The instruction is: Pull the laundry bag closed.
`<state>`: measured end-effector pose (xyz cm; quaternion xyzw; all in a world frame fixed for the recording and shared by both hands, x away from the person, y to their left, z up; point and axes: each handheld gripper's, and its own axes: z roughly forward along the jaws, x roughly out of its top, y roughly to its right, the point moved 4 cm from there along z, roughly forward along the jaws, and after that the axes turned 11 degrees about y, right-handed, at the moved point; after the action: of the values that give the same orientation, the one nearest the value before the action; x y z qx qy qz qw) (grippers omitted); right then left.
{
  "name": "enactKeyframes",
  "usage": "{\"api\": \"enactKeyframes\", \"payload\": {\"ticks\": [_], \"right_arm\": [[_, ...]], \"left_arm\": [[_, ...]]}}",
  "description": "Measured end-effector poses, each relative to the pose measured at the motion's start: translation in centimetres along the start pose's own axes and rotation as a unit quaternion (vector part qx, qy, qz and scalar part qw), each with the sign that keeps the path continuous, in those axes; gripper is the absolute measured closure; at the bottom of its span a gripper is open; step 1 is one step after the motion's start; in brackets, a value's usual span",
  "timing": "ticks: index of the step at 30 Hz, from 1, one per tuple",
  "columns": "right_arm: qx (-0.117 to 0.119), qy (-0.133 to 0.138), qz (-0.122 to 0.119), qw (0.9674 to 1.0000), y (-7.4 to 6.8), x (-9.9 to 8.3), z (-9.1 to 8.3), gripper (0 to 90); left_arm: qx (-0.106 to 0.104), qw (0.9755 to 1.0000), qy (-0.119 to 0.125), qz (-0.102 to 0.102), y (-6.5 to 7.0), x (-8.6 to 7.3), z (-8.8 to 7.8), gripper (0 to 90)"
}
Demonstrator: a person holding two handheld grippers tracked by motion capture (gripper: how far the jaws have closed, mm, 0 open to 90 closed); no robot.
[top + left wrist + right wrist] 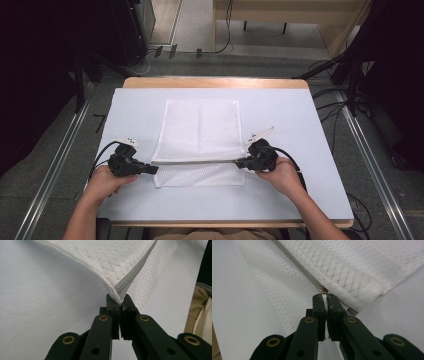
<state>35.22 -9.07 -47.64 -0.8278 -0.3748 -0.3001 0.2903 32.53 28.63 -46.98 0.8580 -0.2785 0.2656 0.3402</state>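
Bare table (300, 150) flanks the mesh bag (200, 130), both grippers seemingly clamping its zipper edge.

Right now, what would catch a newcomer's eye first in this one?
A white mesh bag lies mid-table, its zipper pulled taut between two grippers. The left gripper pinches the bag's left zipper corner; the right gripper is shut on the zipper's pull end.

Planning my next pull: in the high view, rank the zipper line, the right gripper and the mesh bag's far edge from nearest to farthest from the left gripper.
1. Zipper line: starts right at the left gripper, which is shut on the mesh bag's near-left corner.
2. Right gripper: across the bag, at the zipper's other end.
3. Bag's far edge: toward the table's back.
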Motion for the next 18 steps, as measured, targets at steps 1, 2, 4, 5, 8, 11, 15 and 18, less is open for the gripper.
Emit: {"api": "enactKeyframes", "payload": {"ticks": [1,2,4,5,8,11,15,18], "right_arm": [[0.000,-0.001,-0.002,1.0000,0.01,-0.02,-0.02,87.9],[0.000,0.000,-0.001,1.0000,0.00,-0.01,-0.04,87.9],[0.002,0.002,0.002,1.0000,0.02,0.04,-0.03,87.9],[0.001,0.001,0.003,1.0000,0.01,0.09,-0.01,87.8],[0.007,0.003,0.003,1.0000,-0.14,0.18,0.11,87.5],[0.010,0.003,0.003,0.9999,-0.25,0.14,0.34,87.1],[0.009,0.000,0.000,1.0000,-0.32,0.11,0.60,86.6],[0.008,0.004,0.000,1.0000,-0.27,0.13,0.60,86.3]], "left_arm": [[-0.001,1.0000,0.002,-0.001,0.01,0.01,0.01,88.4],[-0.001,1.0000,0.000,-0.001,-0.01,-0.01,-0.02,88.3],[-0.001,1.0000,-0.001,-0.001,-0.07,-0.04,-0.04,88.3],[0.002,1.0000,0.000,-0.001,-0.14,-0.01,-0.07,88.3],[0.004,1.0000,0.003,-0.003,-0.33,0.03,-0.24,88.0],[0.007,0.9999,0.008,-0.004,-0.38,0.08,-0.28,87.3],[0.007,0.9999,0.012,-0.006,-0.34,0.16,-0.34,83.7],[0.011,0.9996,0.025,-0.002,-0.24,0.35,-0.55,78.8]]}}
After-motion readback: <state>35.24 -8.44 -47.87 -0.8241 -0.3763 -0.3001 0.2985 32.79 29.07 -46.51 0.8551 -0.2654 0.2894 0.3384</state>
